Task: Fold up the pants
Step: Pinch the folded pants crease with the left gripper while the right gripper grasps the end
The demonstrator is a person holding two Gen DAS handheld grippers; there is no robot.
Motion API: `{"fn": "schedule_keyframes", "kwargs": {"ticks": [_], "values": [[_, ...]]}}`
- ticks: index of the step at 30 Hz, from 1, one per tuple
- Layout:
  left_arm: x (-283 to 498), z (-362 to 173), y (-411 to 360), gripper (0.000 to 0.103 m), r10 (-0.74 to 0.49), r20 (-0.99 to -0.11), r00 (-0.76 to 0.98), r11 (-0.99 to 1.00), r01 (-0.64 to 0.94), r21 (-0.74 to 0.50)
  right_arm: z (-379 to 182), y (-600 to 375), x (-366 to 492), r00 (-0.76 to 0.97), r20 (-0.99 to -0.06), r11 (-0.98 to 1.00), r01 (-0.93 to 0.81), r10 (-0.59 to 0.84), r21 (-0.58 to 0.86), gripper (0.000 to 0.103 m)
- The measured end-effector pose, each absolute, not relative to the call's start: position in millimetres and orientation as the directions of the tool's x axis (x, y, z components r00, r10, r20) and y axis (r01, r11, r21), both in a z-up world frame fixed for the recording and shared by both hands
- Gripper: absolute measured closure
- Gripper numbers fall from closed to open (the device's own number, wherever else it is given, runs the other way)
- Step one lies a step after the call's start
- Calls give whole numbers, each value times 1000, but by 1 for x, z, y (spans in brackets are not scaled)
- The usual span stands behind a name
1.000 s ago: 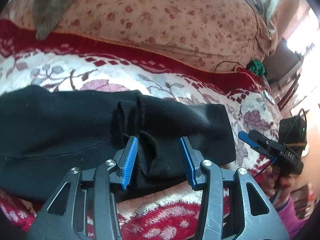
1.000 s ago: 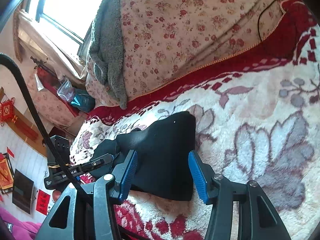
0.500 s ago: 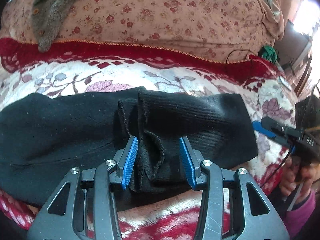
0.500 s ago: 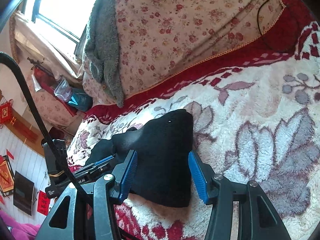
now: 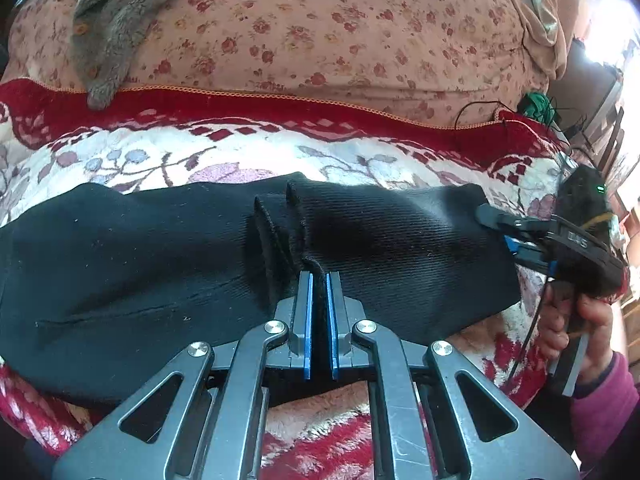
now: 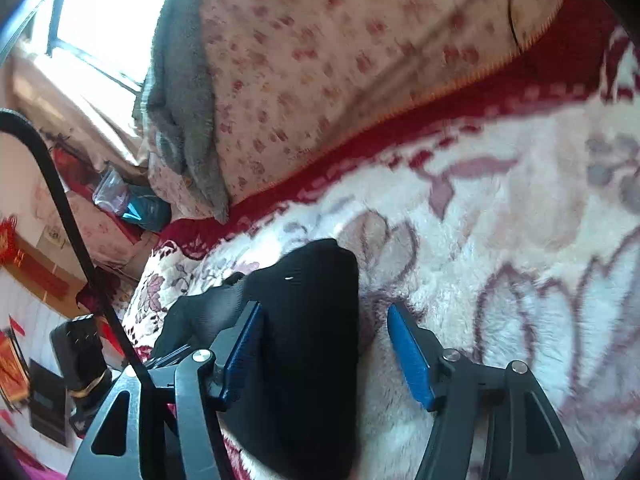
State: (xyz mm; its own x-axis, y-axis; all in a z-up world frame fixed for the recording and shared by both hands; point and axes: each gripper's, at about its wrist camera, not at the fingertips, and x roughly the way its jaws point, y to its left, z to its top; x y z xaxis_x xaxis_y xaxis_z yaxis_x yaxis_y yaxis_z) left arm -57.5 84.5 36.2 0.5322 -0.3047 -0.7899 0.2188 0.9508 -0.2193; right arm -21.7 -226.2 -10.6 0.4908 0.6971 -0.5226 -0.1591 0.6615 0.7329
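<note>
Black pants (image 5: 160,264) lie lengthwise across a floral plush blanket (image 5: 240,152), with an upright crease near their middle. My left gripper (image 5: 318,280) is shut on a pinched ridge of the cloth at the near edge of that crease. At the right end of the pants, my right gripper (image 5: 506,236) is held by a hand (image 5: 576,320). In the right wrist view the black pants (image 6: 308,320) reach up between the fingers of my right gripper (image 6: 325,310). Its jaws are opening; the left pad (image 6: 244,340) is against the cloth and the right pad (image 6: 408,356) is clear of it.
A bulky pink flowered quilt (image 5: 320,40) rises behind the blanket's red border (image 5: 240,104), with a grey fleece garment (image 5: 116,20) draped over it. A thin black cable (image 5: 480,108) and a green bundle (image 5: 536,104) lie at the far right. A bright window (image 6: 100,20) is beyond.
My left gripper's jaws came together and pinched the pants' crease. My right gripper moved in over the pants' end, and its jaws spread wider.
</note>
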Motion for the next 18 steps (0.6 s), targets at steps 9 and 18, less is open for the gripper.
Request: {"fn": "schedule_keyframes", "kwargs": {"ticks": [9, 18], "values": [[-57, 30, 92, 102, -299, -799, 522, 954, 172, -244, 15, -203, -31, 546, -574, 770, -237, 610, 593, 74], [-59, 25, 94, 102, -319, -798, 512, 948, 165, -273, -15, -226, -30, 551, -539, 706, -135, 637, 696, 59]]}}
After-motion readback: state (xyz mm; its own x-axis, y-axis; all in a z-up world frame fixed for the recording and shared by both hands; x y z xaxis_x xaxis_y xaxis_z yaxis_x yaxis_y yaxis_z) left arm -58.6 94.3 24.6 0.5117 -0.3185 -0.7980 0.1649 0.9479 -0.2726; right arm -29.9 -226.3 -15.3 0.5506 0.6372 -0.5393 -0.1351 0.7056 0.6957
